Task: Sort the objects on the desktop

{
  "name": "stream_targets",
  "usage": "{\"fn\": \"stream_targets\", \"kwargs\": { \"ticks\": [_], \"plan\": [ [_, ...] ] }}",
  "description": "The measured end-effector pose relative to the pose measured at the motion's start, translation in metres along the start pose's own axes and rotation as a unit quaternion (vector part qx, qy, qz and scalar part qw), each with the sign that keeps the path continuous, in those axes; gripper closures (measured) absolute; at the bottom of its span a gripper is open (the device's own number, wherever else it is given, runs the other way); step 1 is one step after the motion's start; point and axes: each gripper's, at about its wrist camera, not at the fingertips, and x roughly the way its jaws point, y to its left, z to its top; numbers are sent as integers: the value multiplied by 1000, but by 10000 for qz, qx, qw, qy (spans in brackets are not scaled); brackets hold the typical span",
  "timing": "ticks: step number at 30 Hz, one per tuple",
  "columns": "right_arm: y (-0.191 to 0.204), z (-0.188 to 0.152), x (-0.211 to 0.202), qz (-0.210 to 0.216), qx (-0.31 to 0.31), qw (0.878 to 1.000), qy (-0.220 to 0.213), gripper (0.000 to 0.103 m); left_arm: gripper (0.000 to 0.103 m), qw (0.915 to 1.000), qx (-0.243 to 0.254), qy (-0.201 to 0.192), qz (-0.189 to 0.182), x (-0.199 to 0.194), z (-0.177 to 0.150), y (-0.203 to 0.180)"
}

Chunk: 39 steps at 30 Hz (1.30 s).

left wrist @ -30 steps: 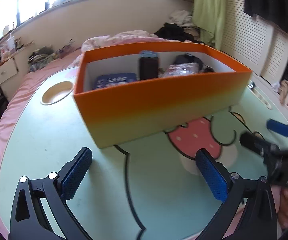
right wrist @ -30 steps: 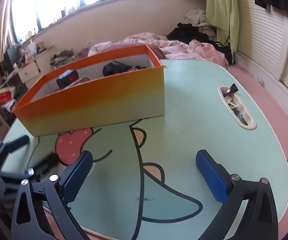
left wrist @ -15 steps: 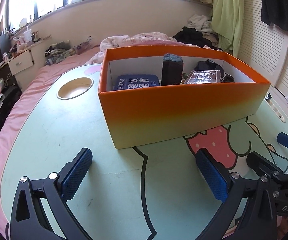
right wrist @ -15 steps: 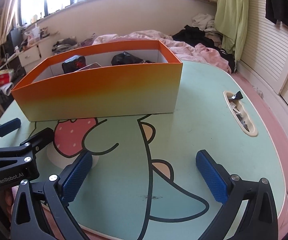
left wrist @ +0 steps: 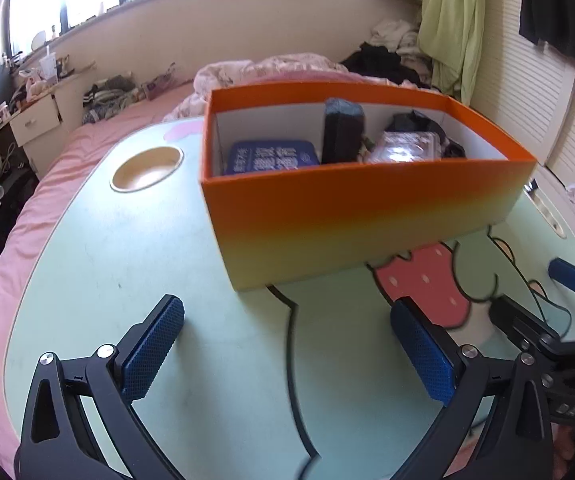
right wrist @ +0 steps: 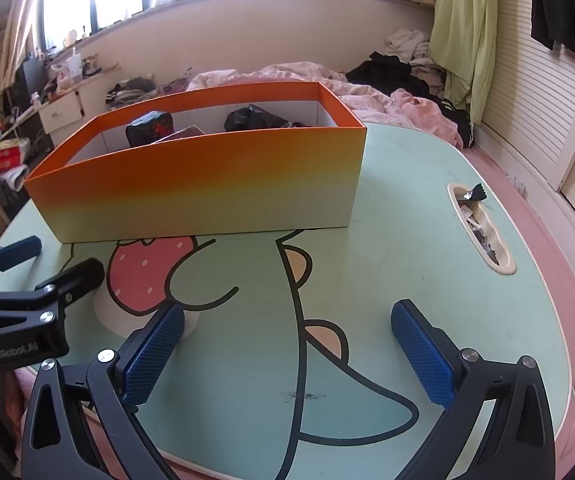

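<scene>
Seemingly the sorting is close to done: nothing loose lies on the bare green tabletop (right wrist: 407, 240), and the orange box (left wrist: 359, 216) at its middle already holds a blue tin (left wrist: 271, 158), an upright dark case (left wrist: 342, 132), a clear packet (left wrist: 405, 148) and a black bundle (left wrist: 419, 122) at the right end, though what that bundle is stays hard to tell. If anything remains, a good move is to check the slot tray (right wrist: 483, 232) at the right edge, where a small dark wrapper (right wrist: 473, 194) pokes up, and the round cup recess (left wrist: 146, 168) on the left, which looks bare. Reaching the wrapper means approaching from above, pinching its raised tip, then lifting it over the box wall rather than dragging across the rim.

Left tongs (left wrist: 287, 344) hover low over the tabletop just before the box's near corner, blue pads spread wide, gripping nothing and touching nothing. Right tongs (right wrist: 287, 344) sit likewise over the cartoon print, pads wide apart and holding nothing, with the left tool close beside them
</scene>
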Motion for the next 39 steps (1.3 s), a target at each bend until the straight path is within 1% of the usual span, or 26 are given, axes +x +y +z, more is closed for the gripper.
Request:
{"fn": "stream_targets", "kwargs": {
  "ticks": [1, 2, 5, 10, 39],
  "plan": [
    [-1, 0, -1, 31, 13, 10000, -8, 0, 0, 10000, 18, 21, 76, -2, -2, -3],
    [-1, 0, -1, 47, 13, 10000, -11, 0, 0, 9999, -75, 41, 145, -3, -4, -3],
    [-2, 0, -2, 28, -1, 10000, -11, 0, 0, 9999, -70, 60, 82, -3, -4, -2],
    [-2, 0, -2, 36, -6, 10000, -5, 0, 0, 9994, 129, -302, -118, -2, -9, -1],
    [-2, 0, -2, 37, -6, 10000, -2, 0, 0, 9983, 335, -356, -325, -3, -8, 0]
  ]
}}
